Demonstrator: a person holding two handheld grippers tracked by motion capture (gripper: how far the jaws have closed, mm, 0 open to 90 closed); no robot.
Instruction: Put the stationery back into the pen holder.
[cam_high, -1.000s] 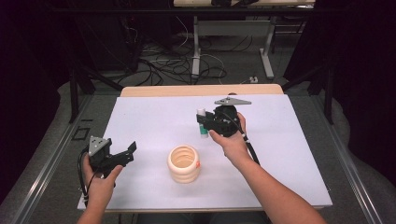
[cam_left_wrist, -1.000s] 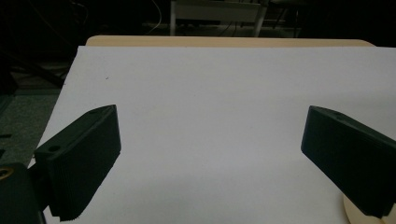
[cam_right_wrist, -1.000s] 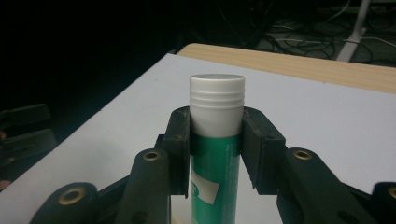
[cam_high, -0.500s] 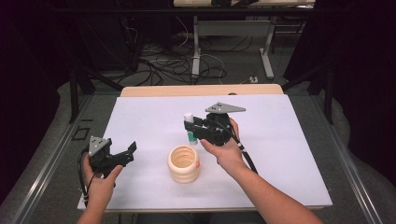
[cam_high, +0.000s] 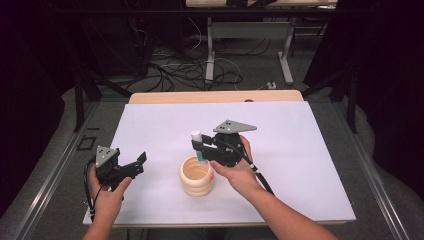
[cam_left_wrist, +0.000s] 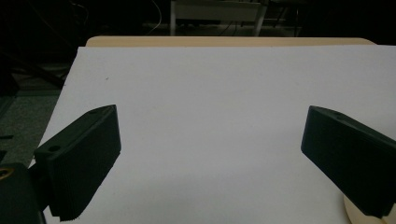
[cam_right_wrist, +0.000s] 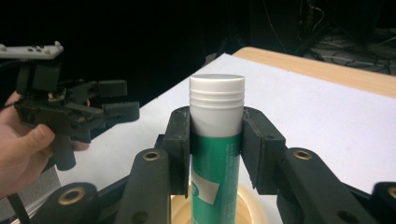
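The right hand (cam_high: 239, 167) reaches in from the lower right of the high view, its forearm slanting up toward the middle of the table, fingers wrapped around the body of the right gripper (cam_right_wrist: 217, 133). That gripper points leftward across the table, its jaws closed tight with something clamped between the pads. The left hand (cam_high: 107, 192) sits near the front left corner, forearm rising from the bottom edge. It holds the left gripper (cam_left_wrist: 210, 154) low and pointing to the right, the jaws spread wide apart with nothing between them.
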